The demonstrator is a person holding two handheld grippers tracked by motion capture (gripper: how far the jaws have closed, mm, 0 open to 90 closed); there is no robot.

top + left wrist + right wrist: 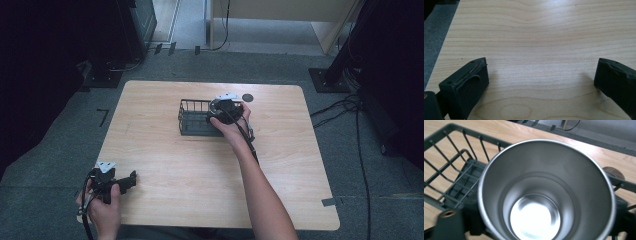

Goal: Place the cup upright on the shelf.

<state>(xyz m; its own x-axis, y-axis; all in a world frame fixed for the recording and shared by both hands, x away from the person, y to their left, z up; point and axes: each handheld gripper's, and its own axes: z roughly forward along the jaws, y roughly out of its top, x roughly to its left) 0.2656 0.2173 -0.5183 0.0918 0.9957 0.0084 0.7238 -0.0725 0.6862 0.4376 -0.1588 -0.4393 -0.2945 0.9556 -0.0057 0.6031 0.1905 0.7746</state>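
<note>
- Left hand (pixel 102 207), nearest the person at the table's front-left corner: grips the left gripper (pixel 131 180), a black two-jaw tool with a grey three-cornered plate on top, cable trailing down.
- Left gripper, its own view (pixel 541 75): jaws spread wide, nothing between them. Each jaw is a blocky matte-black pad; the left-hand pad shows a frayed upper edge. Below lies bare wood.
- Pale rectangular wooden table (pixel 165 165) with rounded corners: smooth light veneer, wavy grain lines plain in the left gripper view (pixel 536 32).
- Right hand (pixel 230 127), forearm reaching up across the table's middle: holds the right gripper (pixel 226 107), black with a grey plate, at the right end of the basket.
- Round stainless-steel cup (pixel 544 195): brushed grey inner wall, thin bright rim, polished bottom throwing back a strong glare. It sits directly between the right gripper's jaws, over the basket's right part; jaw bodies flank it low on both sides, but whether they press on it I cannot tell. In the high view the hand and gripper hide the cup.
- Dark grey rectangular wire basket (pixel 192 117): thin upright bars, mesh floor, standing on the table's far middle; bars seen close in the right gripper view (pixel 454 165).
- Small dark round disc (pixel 247 97): flat on the table just beyond the right gripper.
- Grey carpet floor (pixel 250 65) beyond the table.
</note>
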